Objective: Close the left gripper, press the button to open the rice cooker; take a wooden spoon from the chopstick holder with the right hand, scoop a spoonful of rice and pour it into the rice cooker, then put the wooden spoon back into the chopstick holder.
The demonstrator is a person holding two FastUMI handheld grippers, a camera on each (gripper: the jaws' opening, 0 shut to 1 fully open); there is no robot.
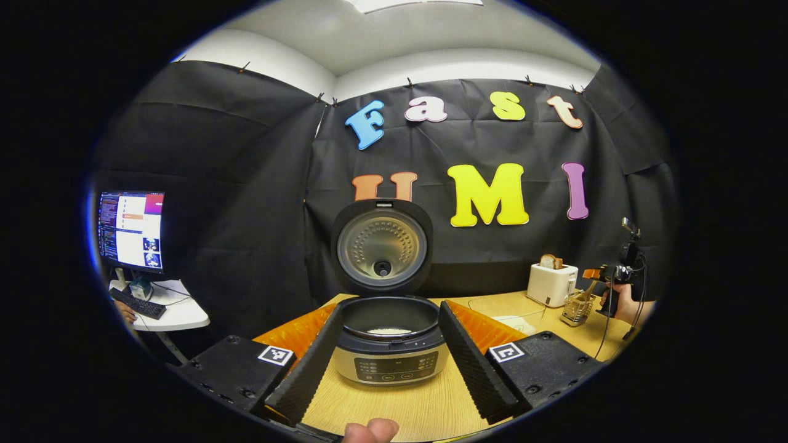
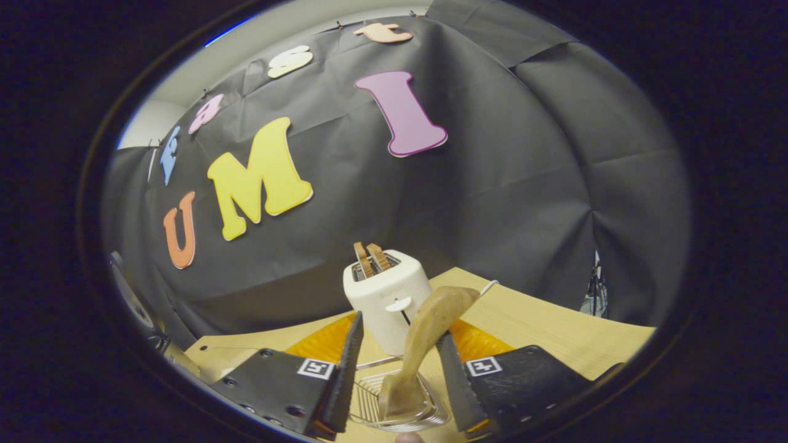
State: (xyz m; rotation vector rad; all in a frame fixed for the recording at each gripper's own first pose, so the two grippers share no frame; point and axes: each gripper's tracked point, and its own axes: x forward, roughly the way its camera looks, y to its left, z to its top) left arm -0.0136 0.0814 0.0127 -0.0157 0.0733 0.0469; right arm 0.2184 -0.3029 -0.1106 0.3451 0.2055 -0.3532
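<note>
In the left gripper view the rice cooker (image 1: 389,338) stands on the wooden table (image 1: 400,409) with its lid (image 1: 382,247) swung up and upright behind the pot, and a small patch of white rice (image 1: 389,331) lies at the bottom of the inner pot. The left gripper (image 1: 389,351) is spread wide, its two fingers standing apart on either side of the cooker and holding nothing. Far to the right on the same table stand a white toaster (image 1: 551,284) with bread in it and, just beside it, the wire chopstick holder (image 1: 577,309), with the right gripper (image 1: 606,274) and the hand (image 1: 625,303) holding it close by. In the right gripper view the right gripper (image 2: 397,363) hangs just above the chopstick holder (image 2: 394,403), released, its fingers apart on either side of the wooden spoon (image 2: 425,338). The spoon stands in the holder, tilted, its bowl up in front of the toaster (image 2: 386,295); neither finger clearly presses on it.
</note>
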